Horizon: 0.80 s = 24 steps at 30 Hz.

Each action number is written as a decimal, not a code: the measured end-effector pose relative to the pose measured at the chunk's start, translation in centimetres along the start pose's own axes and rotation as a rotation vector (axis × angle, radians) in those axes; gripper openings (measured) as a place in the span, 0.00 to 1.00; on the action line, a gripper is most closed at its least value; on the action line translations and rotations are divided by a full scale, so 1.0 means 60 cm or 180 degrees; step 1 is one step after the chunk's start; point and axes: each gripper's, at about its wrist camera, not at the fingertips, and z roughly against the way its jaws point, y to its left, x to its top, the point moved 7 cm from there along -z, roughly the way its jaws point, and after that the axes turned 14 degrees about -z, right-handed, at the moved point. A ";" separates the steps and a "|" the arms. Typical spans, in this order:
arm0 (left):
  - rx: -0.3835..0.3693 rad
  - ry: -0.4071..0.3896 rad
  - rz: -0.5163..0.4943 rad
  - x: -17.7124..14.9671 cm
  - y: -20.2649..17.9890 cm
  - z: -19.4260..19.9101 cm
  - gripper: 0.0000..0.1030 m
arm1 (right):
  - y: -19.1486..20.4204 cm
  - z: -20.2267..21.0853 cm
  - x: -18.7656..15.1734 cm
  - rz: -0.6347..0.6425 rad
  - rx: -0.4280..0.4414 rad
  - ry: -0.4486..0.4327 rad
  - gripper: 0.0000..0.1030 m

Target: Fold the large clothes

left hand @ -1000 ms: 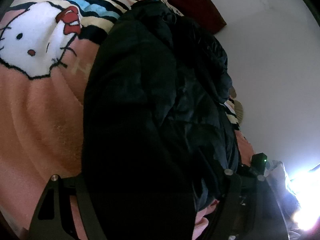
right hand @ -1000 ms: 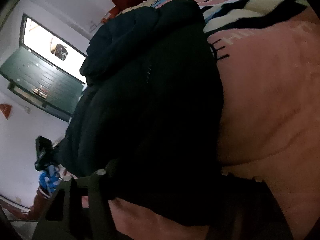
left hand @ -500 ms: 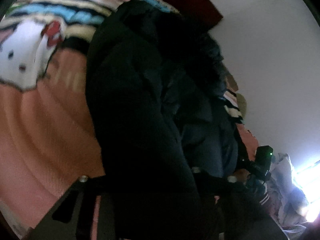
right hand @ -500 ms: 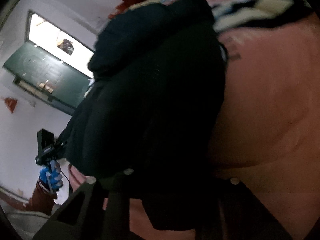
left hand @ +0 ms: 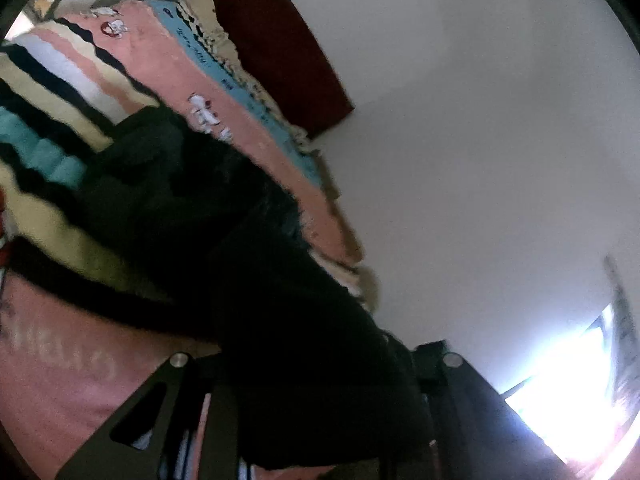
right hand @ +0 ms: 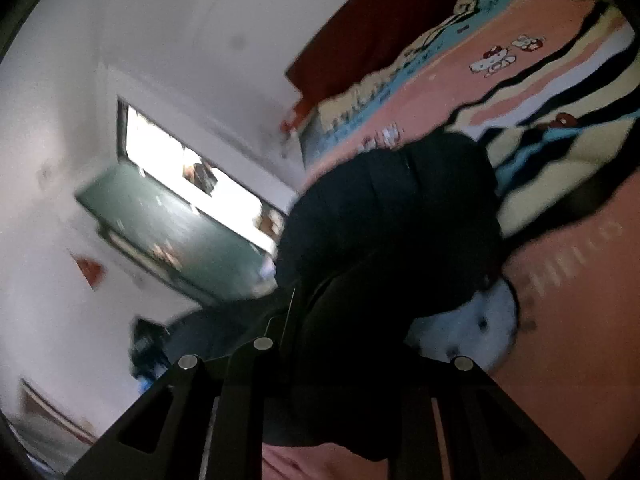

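You have both grippers clamped on the near edge of one dark jacket (left hand: 224, 240). The left gripper (left hand: 316, 412) has just been closing, and dark cloth fills the space between its jaws. The right gripper (right hand: 344, 408) has just been closing too, with the same garment bunched between its jaws.

The coming fold turns on this: the jacket runs straight away from you, its long axis reaching from your tools toward the far end of the bed (right hand: 568, 312), where the dark red headboard (left hand: 288, 44) stands against the wall. The near end hangs from your grip; the far bulk rests on the striped pink blanket (left hand: 52, 392). Neither hand looks nearer the far end, so I judge you should carry both forward evenly.

Count: one jacket, two grippers, one blanket, one headboard.
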 end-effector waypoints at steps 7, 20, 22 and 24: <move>0.0010 -0.0242 0.0370 0.141 0.062 -0.081 0.18 | 0.022 -0.070 0.142 -0.0601 0.0266 -0.0200 0.22; 0.0655 0.0070 0.0799 0.313 0.308 -0.309 0.38 | -0.069 -0.287 0.365 -0.1071 -0.0617 -0.0599 0.33; 0.0701 0.0171 0.0840 0.306 0.351 -0.339 0.38 | -0.098 -0.321 0.373 -0.1105 -0.0786 -0.0576 0.37; 0.0645 0.0176 0.0860 0.288 0.377 -0.360 0.38 | -0.125 -0.352 0.381 -0.1140 -0.0870 -0.0543 0.40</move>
